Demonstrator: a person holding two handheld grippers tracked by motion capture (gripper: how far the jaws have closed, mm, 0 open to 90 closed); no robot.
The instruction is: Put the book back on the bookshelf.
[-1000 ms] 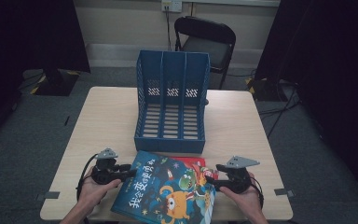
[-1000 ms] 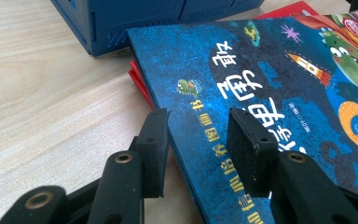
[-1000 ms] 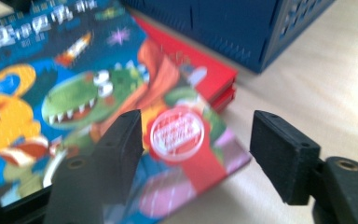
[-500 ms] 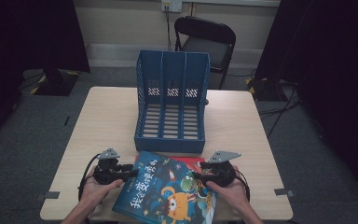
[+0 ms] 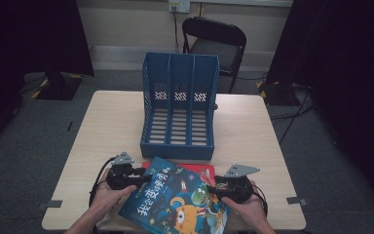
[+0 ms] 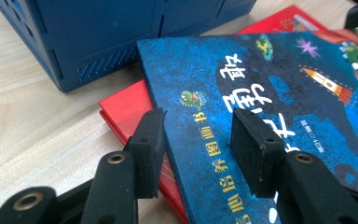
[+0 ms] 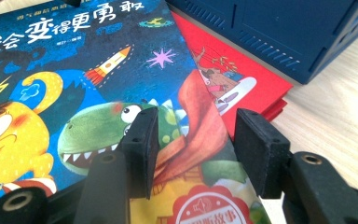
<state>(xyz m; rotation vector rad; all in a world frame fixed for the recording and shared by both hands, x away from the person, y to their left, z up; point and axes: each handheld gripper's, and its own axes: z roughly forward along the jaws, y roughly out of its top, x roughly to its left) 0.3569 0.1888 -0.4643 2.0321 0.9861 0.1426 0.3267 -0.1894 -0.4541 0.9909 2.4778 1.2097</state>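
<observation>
A blue picture book [image 5: 175, 204] with a yellow monster and a green dinosaur lies at the table's near edge, on top of a red book [image 5: 202, 169]. My left gripper [image 5: 143, 176] sits at the blue book's left edge. In the left gripper view its jaws have just been opening; they straddle that edge [image 6: 261, 84], one over the red book [image 6: 126, 102], and neither pad presses. My right gripper [image 5: 212, 189] is at the book's right edge. Its jaws have just been closing and hover over the dinosaur cover [image 7: 74, 60] with a gap between them.
A blue three-slot file organizer [image 5: 179, 117] stands mid-table just behind the books, and its base is close in both gripper views [image 6: 121, 32] [image 7: 279, 28]. Bare wooden table [image 5: 112, 126] lies left and right of it. A black folding chair [image 5: 214, 44] stands beyond the far edge.
My right gripper has moved left from beside the blue book onto its right edge, and its jaws look narrower. The left gripper and both books have stayed in place.
</observation>
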